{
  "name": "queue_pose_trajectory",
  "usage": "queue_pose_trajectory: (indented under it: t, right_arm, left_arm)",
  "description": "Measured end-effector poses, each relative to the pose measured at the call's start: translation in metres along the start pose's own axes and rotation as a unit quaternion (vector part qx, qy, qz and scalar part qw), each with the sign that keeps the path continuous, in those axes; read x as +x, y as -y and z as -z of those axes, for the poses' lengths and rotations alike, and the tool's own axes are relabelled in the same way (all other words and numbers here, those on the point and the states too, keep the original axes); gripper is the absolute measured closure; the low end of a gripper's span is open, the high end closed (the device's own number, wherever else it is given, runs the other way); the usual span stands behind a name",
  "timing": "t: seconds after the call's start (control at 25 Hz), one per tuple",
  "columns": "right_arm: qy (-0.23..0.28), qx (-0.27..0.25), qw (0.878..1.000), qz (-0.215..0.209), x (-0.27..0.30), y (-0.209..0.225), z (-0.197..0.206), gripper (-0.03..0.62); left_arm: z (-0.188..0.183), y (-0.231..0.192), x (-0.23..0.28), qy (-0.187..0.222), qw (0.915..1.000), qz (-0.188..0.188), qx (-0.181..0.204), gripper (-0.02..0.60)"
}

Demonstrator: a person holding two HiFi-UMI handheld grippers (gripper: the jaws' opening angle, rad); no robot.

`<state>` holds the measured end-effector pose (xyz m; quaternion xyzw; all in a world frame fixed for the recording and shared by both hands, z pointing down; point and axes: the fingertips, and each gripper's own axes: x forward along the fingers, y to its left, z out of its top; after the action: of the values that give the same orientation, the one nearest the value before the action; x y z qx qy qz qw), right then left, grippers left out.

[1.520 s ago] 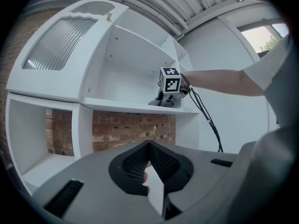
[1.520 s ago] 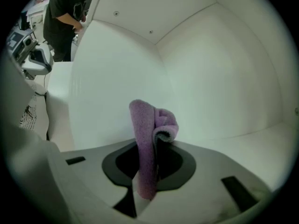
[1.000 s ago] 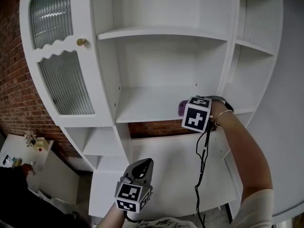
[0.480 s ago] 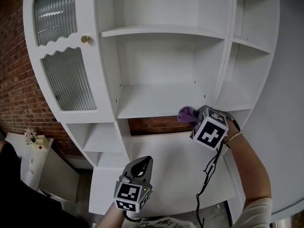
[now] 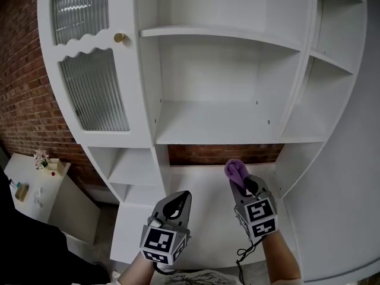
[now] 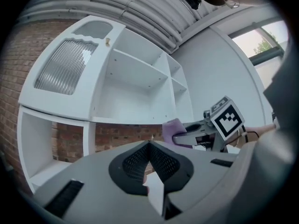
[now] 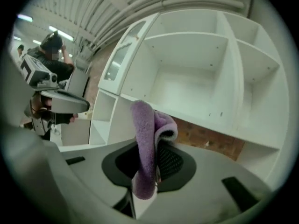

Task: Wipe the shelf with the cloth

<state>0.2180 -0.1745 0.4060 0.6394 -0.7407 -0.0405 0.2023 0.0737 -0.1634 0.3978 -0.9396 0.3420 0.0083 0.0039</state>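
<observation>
My right gripper is clenched on the purple cloth, holding it below the white shelf and over the lower counter, while my left gripper hangs beside it, jaws pressed together on nothing

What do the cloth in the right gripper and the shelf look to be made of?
The cloth: probably purple fleece or microfibre; fuzzy nap, limp fold. The shelf: seemingly white painted or laminated board, smooth and matte, with small peg holes; the core beneath does not show.
</observation>
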Motion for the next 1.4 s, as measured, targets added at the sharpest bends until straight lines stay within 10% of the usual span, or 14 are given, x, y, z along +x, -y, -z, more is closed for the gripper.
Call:
queue_pose_trajectory:
  t: [0.52,1.4]
  right_arm:
    - [0.132,0.16,0.977,-0.047,-0.035,-0.06,0.033,0.522]
    - [0.164,0.089,0.973,-0.133,-0.044,-0.073,0.032,0.523]
  left_arm:
    - [0.031,-0.013,-0.01,-0.001,0.9996,-0.028,-0.009,0.569]
    - [0.04,-0.011,-0.015,-0.002,0.9995,0.027,0.016,0.568]
